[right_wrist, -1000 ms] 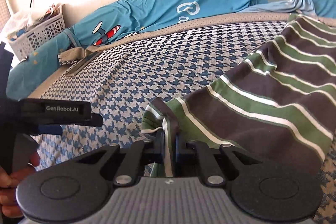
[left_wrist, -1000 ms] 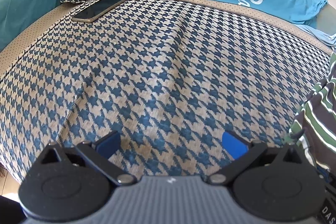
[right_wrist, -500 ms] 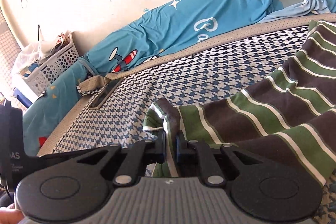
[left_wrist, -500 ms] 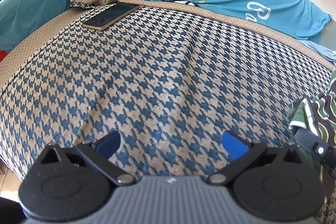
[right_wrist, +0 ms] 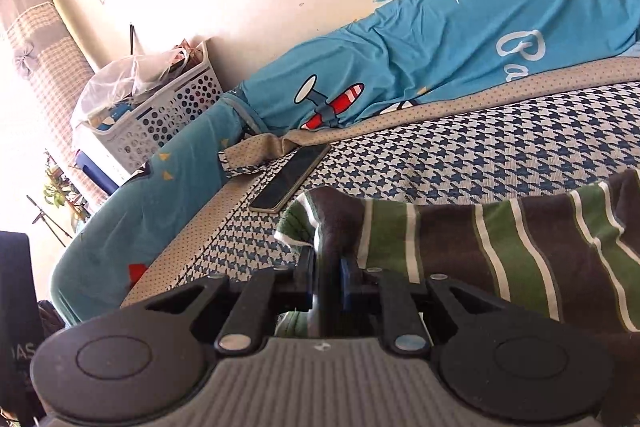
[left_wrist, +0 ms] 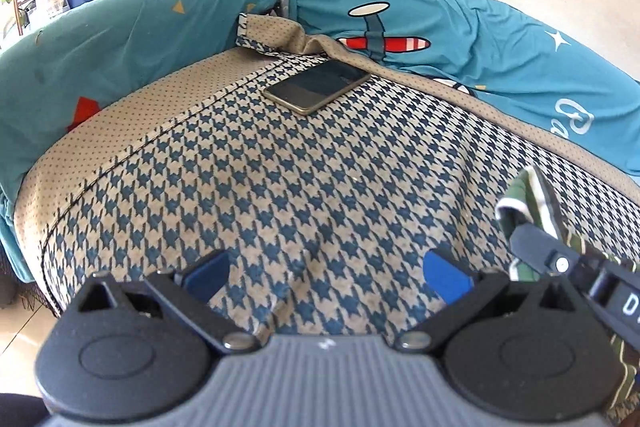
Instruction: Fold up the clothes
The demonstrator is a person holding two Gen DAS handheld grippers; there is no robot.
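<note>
Here the striped garment point(right_wrist: 500, 247) is pinched at its edge between the right gripper point(right_wrist: 327, 283) jaws, which have just been easing apart; the fold should be laid flat before release. The left gripper point(left_wrist: 326, 269) jaws stand wide and empty over the bed point(left_wrist: 280, 167).

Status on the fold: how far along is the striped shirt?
Early. Done: nothing looks folded yet. In hand: the right tool, whose jaws have just been opening slightly, pinches an edge of the striped shirt and drags it across the houndstooth cover. The left tool is open, empty. Left: spreading and all folds.
</note>
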